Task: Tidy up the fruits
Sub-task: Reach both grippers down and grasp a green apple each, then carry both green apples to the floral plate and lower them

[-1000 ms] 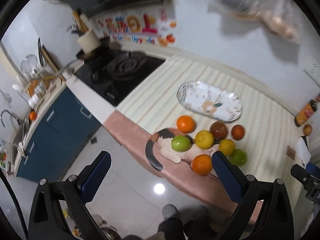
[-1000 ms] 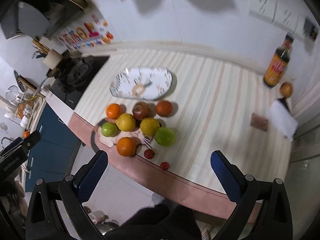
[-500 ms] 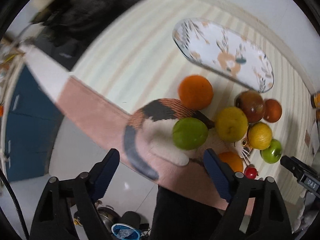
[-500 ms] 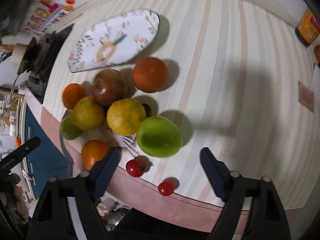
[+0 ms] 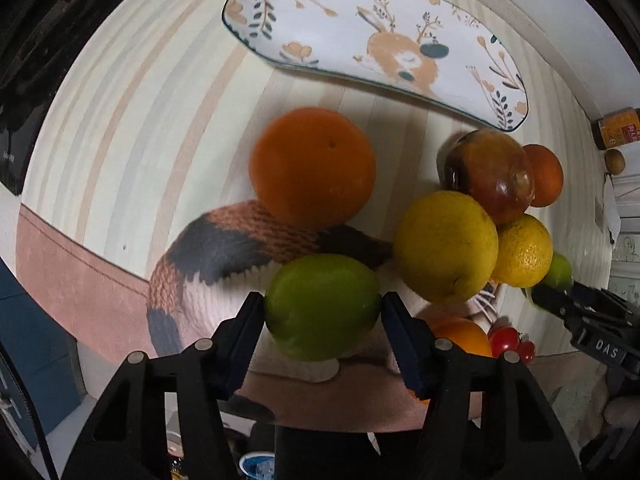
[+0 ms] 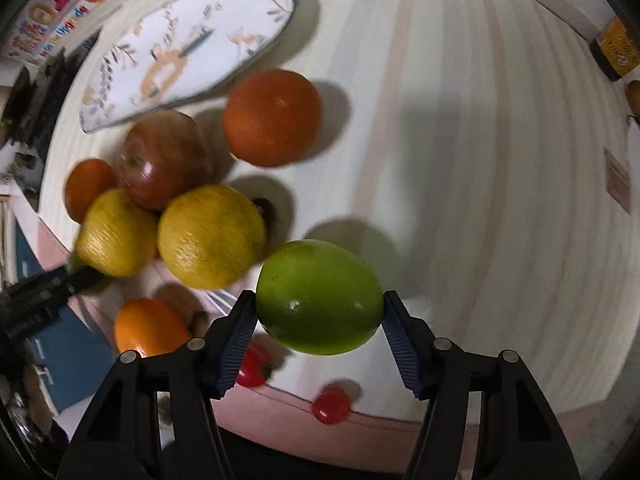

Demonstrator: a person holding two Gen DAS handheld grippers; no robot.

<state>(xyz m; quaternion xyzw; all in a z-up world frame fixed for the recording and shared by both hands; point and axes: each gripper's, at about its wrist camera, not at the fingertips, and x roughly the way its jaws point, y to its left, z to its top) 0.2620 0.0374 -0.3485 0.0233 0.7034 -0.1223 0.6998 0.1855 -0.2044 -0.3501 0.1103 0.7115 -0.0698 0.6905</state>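
My left gripper has its blue pads against both sides of a green fruit that lies on a knitted cat-shaped mat. My right gripper has its pads against another green fruit on the striped counter. Between them lie two yellow fruits, a red apple, oranges and cherry tomatoes. A white flowered oval plate lies empty behind the pile.
The counter's pink front edge runs close under both grippers, with the floor below. A black stove is at the left. A sauce bottle and a small brown fruit stand at the far right by the wall.
Both grippers came down from high above the counter to the fruit pile and closed in, the left around one green fruit, the right around the other.
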